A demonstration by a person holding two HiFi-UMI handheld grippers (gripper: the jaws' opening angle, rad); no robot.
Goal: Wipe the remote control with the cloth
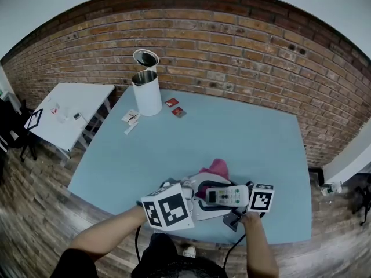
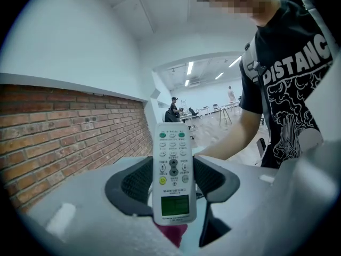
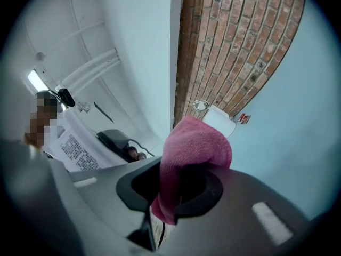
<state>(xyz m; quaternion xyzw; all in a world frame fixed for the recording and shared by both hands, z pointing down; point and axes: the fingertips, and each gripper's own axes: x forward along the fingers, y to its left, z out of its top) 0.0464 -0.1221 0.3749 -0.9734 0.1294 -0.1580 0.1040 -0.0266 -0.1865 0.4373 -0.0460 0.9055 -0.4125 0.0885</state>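
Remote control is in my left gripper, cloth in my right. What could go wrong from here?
The left gripper pinches the remote control only by its narrow sides, so wiping pressure could twist it or push it loose. The right gripper holds just a small bunch of the cloth, so its jaws may scrape the buttons. Both hang near the table's front edge; a dropped remote could miss it.
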